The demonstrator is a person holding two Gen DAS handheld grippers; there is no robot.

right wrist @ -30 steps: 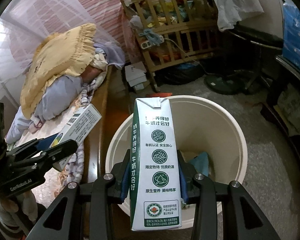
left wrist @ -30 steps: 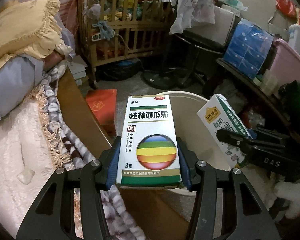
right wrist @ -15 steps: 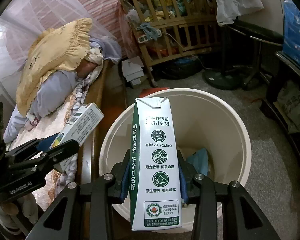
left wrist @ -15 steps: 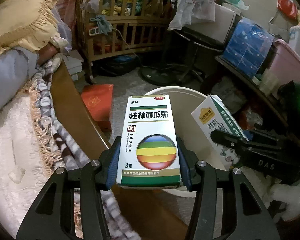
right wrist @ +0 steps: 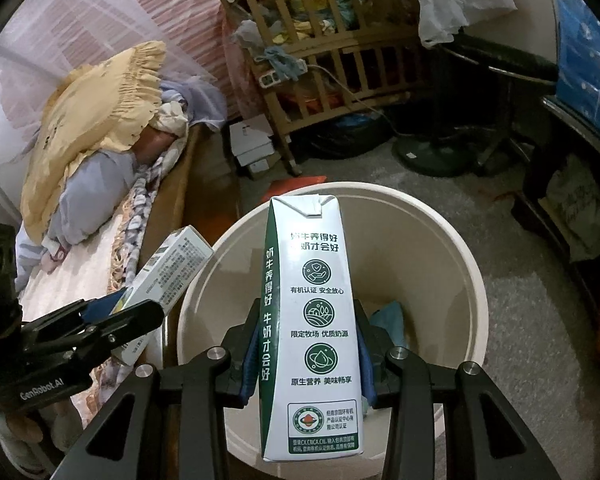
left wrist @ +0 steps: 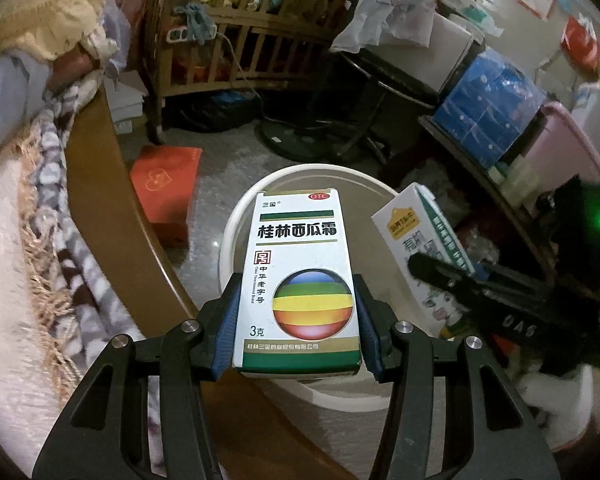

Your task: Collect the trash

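Observation:
My left gripper is shut on a white and green medicine box with a rainbow ball printed on it. The box hangs over the near rim of a cream bin. My right gripper is shut on a tall white and green milk carton, held above the open cream bin. A blue scrap lies at the bin's bottom. In the right wrist view the medicine box and the left gripper sit just left of the bin. The left wrist view shows the milk carton at right.
A wooden bed edge with a fringed blanket runs along the left. A red box lies on the floor behind the bin. A wooden crib, a fan base and cluttered shelves ring the back and right.
The left gripper has moved with the medicine box towards the bin, so more of the bin lies behind the box. The right gripper and carton have hardly moved.

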